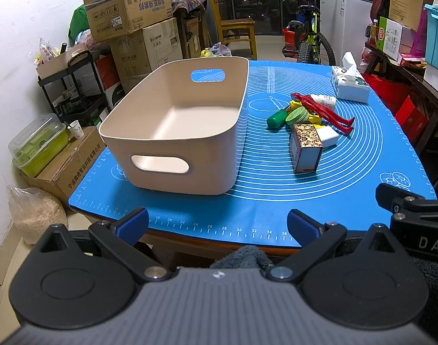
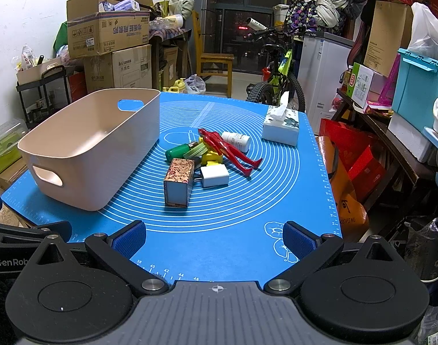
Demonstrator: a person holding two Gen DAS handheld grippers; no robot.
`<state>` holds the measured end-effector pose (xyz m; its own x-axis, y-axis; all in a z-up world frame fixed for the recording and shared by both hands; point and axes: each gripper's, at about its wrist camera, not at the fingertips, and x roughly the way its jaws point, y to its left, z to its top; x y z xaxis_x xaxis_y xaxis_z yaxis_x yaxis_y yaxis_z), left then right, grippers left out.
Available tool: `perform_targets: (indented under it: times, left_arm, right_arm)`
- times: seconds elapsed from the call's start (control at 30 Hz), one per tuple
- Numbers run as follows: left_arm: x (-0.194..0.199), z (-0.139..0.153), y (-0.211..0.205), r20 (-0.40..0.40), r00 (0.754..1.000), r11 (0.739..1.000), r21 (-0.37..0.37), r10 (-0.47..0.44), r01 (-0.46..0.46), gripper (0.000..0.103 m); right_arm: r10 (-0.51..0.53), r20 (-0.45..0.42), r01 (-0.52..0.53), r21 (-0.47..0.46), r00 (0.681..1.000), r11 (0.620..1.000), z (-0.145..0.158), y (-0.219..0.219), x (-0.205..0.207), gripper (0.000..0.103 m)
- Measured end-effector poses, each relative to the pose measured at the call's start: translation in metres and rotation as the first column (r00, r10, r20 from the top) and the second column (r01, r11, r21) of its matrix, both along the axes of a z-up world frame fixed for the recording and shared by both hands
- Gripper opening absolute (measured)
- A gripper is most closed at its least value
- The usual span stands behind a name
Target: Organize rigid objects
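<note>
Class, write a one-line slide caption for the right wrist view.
Open right gripper faces small items piled beside an empty beige bin on a blue mat.

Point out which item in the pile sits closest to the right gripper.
The patterned brown rectangular box: it stands at the pile's front edge, ahead of the white charger block and red figure.

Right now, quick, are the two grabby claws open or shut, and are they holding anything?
Left gripper: open, holding nothing, above the near edge of the blue mat.
Right gripper: open, holding nothing, above the mat.
</note>
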<state>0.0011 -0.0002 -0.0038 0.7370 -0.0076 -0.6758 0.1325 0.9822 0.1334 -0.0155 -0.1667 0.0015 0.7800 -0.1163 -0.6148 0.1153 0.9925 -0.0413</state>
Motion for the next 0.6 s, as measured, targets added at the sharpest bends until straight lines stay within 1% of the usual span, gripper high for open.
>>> perform_targets:
  times: [0.47,0.6]
  left_arm:
    - [0.001,0.000,0.003,-0.002,1.000,1.000,0.003,0.005,-0.005,0.101]
    - [0.001,0.010,0.006,0.022,1.000,1.000,0.024,-0.010,0.009,0.101]
  right_arm:
    - [0.000,-0.015,0.000,0.009,1.000,1.000,-0.001,0.004,0.006,0.101]
    - [0.007,-0.004,-0.007,0.033,1.000,0.999,0.007,0.003,0.008,0.101]
